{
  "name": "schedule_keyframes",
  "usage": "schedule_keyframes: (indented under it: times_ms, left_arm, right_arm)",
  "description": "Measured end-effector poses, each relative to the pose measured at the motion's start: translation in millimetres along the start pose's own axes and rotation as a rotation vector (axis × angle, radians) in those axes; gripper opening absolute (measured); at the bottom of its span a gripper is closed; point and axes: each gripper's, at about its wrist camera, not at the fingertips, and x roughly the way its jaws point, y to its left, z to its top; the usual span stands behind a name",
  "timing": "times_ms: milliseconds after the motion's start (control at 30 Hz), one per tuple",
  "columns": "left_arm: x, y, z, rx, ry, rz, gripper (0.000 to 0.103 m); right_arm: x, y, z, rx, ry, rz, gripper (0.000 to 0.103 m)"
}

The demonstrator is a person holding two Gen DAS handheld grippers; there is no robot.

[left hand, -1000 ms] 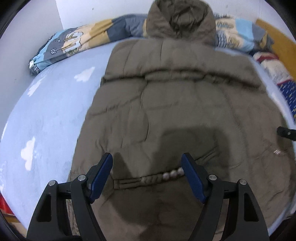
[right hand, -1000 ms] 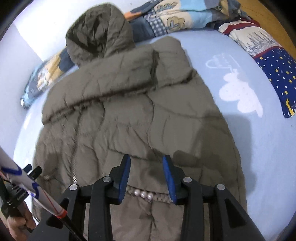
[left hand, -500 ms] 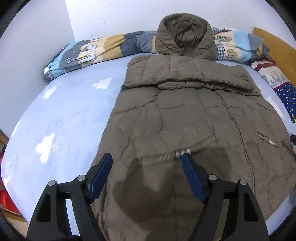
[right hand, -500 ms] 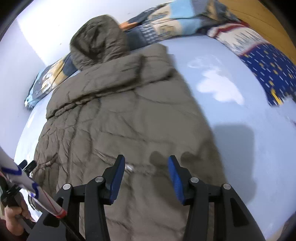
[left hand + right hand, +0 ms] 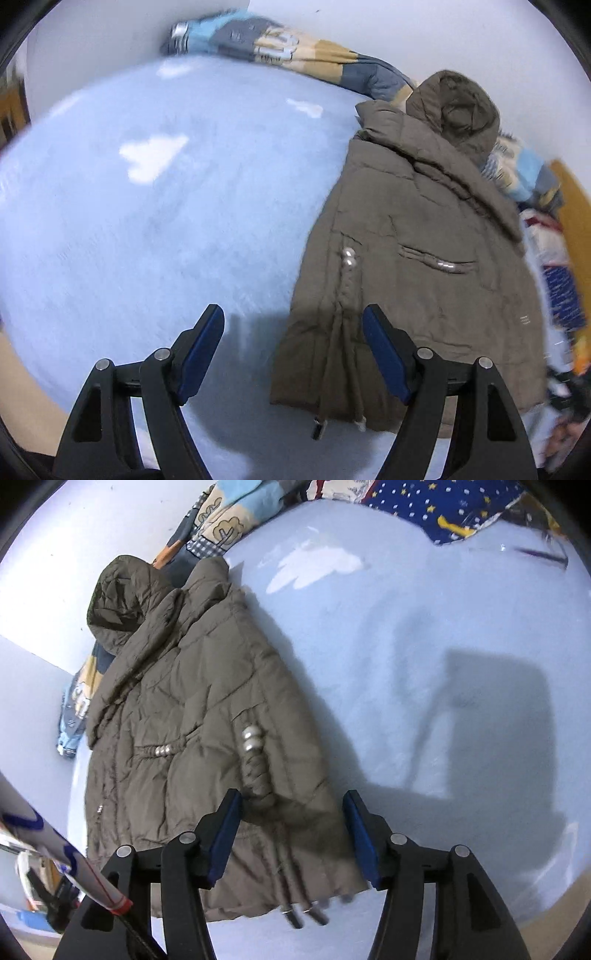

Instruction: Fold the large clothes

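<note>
— Coat [image 5: 402, 258] first: where does it lie?

— Olive-brown, padded and hooded, it lies spread flat on the pale blue bed sheet [image 5: 155, 221], its hood [image 5: 458, 107] resting against the patterned quilt [image 5: 273, 42] bunched along the wall. Its hem faces both cameras, with drawstrings [image 5: 295, 897] trailing off the hem onto the sheet.

— And the left gripper [image 5: 293, 347]?

— Its blue-padded fingers [image 5: 201, 350] stand wide apart and grip nothing. One finger hangs over bare sheet beside the coat's edge, the other over the coat's lower corner; whether either touches the fabric cannot be told.

— The right gripper [image 5: 291, 834]?

— Its jaws are opening. The fingers [image 5: 225, 836] straddle the coat's other lower corner, close to the braided cord with silver beads [image 5: 251, 738], and the pads do not press on the cloth.

— Anything else near the coat?

— A dark blue starry blanket [image 5: 424, 506] lies beyond it, well apart, at the far edge of the bed.
</note>
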Motion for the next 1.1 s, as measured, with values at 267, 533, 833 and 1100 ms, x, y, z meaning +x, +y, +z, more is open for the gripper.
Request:
schedule_keyframes:
  times_ms: [267,533,833,1100]
  left_arm:
    - [18.8,9.9,-10.7,-0.096,0.071,-0.096,0.076]
    - [27.3,-24.9,-14.5,0.032,0.043,-0.159,0.026]
    - [-2.2,-60.5,-27.9,0.224,-0.052,-0.095,0.016]
    - [-28.7,-53.0,-45.8,0.261,-0.075,-0.060,0.018]
  right_arm:
    - [3.6,-2.8,-7.6,0.041,-0.013,0.000,0.068]
    - [10.4,2.1,-11.0,0.012,-0.005,0.083,0.034]
    - [-22.7,27.8,-34.0,-0.104,-0.109,0.039,0.012]
    - [-56.8,36.7,-64.2,-0.165,-0.126,-0.007,0.011]
